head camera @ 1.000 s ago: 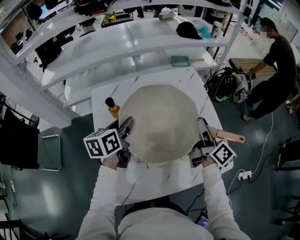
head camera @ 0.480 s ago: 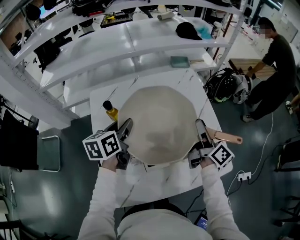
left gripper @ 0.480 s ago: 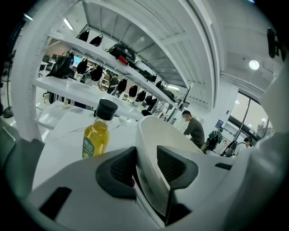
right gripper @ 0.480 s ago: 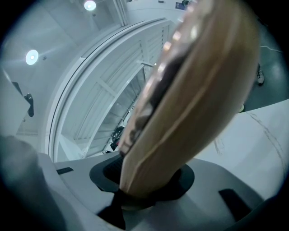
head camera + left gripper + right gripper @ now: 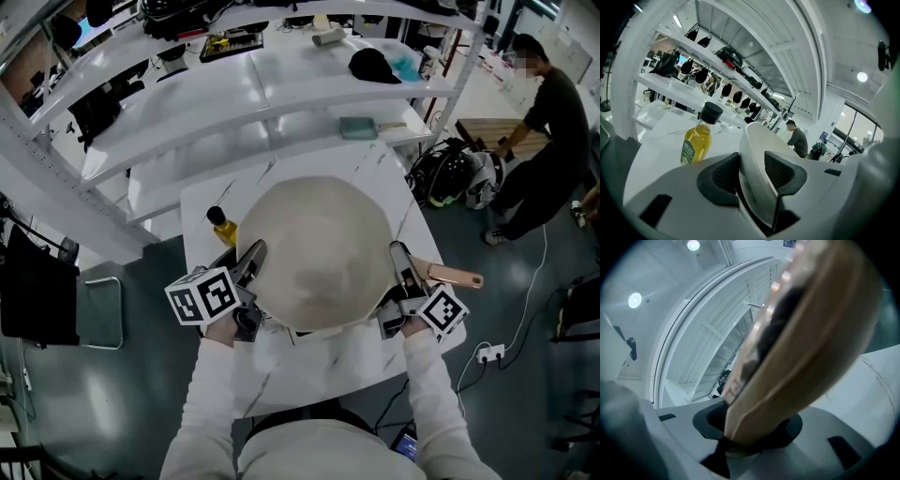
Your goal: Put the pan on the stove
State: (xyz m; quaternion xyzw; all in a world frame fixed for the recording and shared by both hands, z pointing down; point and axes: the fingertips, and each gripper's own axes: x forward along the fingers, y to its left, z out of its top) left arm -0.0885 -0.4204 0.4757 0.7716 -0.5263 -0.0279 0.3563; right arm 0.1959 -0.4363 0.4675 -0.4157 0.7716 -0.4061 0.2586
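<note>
At the table [image 5: 319, 361], the cream, domed pan [image 5: 319, 248] has a tan handle [image 5: 457, 276].

No legible text, bottle label [image 5: 688, 150] too blurred to read

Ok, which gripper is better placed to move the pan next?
Probably the right: the right gripper is clamped on the pan's handle, while the left gripper's jaws have just been opening, loose around the rim.

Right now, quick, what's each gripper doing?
Left gripper: open, jaws just opening, pan rim between them.
Right gripper: closed on the pan handle.
</note>
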